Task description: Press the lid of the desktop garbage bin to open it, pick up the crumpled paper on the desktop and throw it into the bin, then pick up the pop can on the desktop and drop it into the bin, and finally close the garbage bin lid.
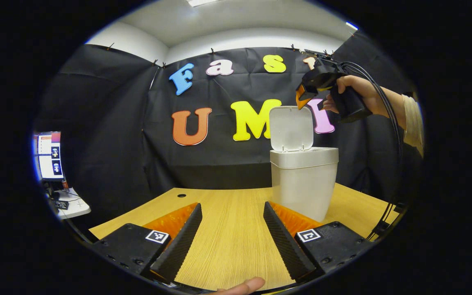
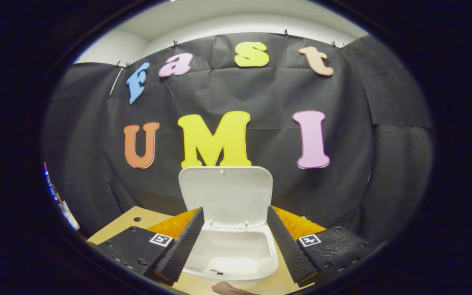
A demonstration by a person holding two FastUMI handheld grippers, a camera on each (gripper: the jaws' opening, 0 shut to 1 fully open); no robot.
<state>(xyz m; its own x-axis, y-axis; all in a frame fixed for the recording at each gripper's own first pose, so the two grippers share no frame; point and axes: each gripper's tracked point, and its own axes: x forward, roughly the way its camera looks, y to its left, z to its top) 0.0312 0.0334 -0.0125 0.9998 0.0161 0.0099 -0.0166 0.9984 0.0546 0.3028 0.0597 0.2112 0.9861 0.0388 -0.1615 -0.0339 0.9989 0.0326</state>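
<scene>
Two grippers work over a wooden table [image 1: 228, 229] where the white garbage bin [image 1: 305, 184] stands with its lid [image 1: 291, 128] raised upright at the back. From the left gripper view, the left gripper [image 1: 232, 235] hangs low over bare tabletop, fingers spread apart and empty. The right gripper [image 2: 232, 241], held by a hand [image 1: 357, 92], hovers above the open bin, its fingers released wide, and something small lies on the bin's floor.

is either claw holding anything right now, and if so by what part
Nothing is held. The left claw is open over bare desk; the right claw is open and empty above the open bin, its lid up.
</scene>
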